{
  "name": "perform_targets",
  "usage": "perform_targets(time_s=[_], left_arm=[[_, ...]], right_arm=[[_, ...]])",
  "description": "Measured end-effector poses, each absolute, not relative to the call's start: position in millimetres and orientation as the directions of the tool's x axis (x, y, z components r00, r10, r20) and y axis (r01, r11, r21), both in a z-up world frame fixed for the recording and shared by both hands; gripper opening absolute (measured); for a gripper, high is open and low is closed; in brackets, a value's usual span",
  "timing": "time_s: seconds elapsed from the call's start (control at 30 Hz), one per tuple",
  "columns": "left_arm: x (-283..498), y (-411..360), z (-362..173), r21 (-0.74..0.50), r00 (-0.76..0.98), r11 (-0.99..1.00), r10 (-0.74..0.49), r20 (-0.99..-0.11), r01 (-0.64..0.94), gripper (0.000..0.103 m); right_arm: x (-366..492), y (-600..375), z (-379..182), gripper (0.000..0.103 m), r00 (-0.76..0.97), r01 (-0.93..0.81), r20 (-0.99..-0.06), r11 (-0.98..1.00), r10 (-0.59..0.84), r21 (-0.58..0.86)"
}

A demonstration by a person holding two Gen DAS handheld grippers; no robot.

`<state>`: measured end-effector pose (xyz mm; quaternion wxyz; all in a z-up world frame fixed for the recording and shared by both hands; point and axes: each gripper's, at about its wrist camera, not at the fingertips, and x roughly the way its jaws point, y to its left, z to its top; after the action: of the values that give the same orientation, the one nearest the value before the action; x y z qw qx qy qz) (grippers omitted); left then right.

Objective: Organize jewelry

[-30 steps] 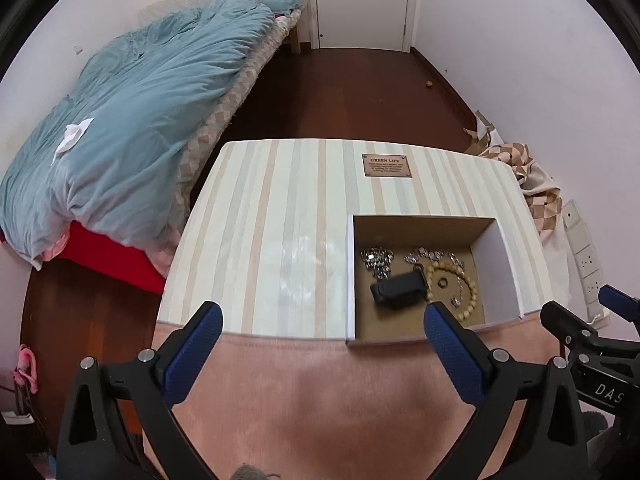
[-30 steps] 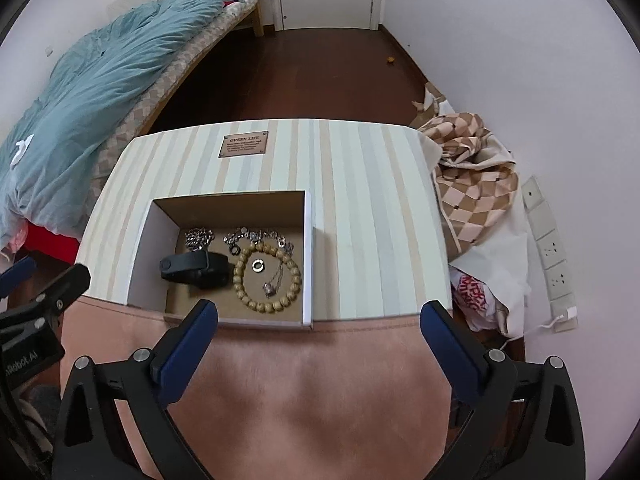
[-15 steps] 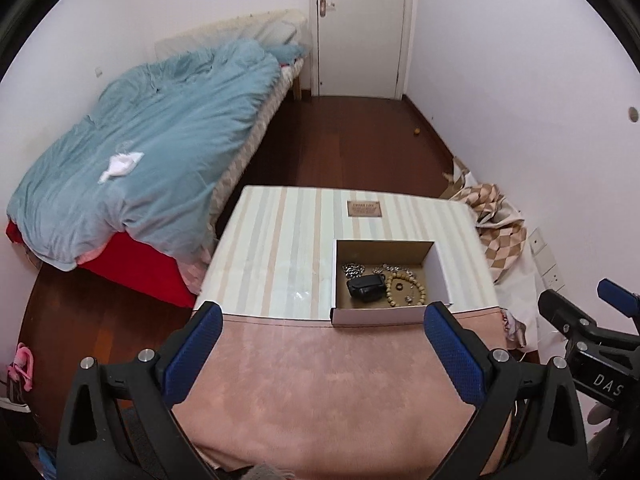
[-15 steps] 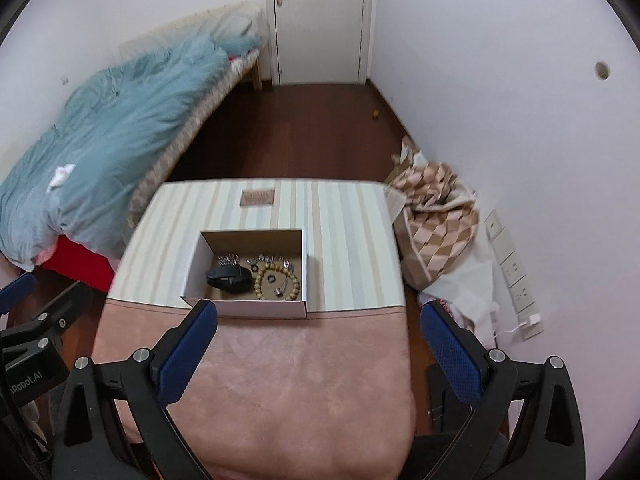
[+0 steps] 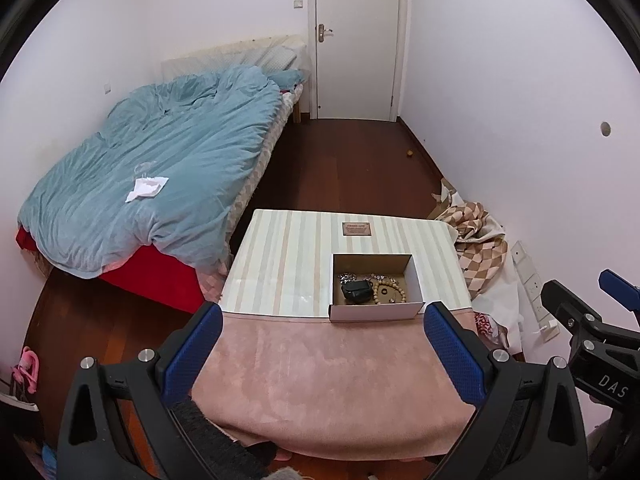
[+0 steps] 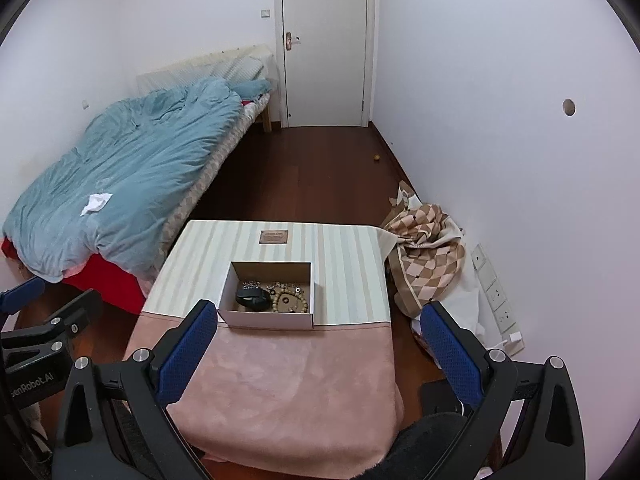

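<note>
In rectangular cardboard box, round-beaded bracelet

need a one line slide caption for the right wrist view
Right gripper open above a pink cloth, facing an open cardboard box of jewelry on a striped table.

Striped table, blue-padded tongs

Black gripper frames, blue textured pads, silver screws, white "DAS" lettering.
</note>
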<state>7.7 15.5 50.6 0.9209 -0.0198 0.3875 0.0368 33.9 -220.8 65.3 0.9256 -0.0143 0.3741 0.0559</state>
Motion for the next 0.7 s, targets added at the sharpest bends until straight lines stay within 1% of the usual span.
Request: perform_targets(time_s=[0.2,0.4,0.7], left_arm=[[-2,11,58,-0.016,0.695,0.996,0.047,-0.717,-0.083,0.103],[3,10,51,-0.030,0.675,0.996,0.035,-0.737,-0.085,0.103],[34,12,30,-0.014,0.644,0.992,0.071,-0.762,-0.125,0.103]], right_arm=[[24,-224,73,0.103,0.718,-0.113,-0.689,0.993,0.101,0.028],[31,-227,72,0.103,0.713,-0.101,-0.696,0.995,0.088,0.022],[70,-221,48,0.103,0.678,-0.084,-0.732,0.996,0.065,0.011]])
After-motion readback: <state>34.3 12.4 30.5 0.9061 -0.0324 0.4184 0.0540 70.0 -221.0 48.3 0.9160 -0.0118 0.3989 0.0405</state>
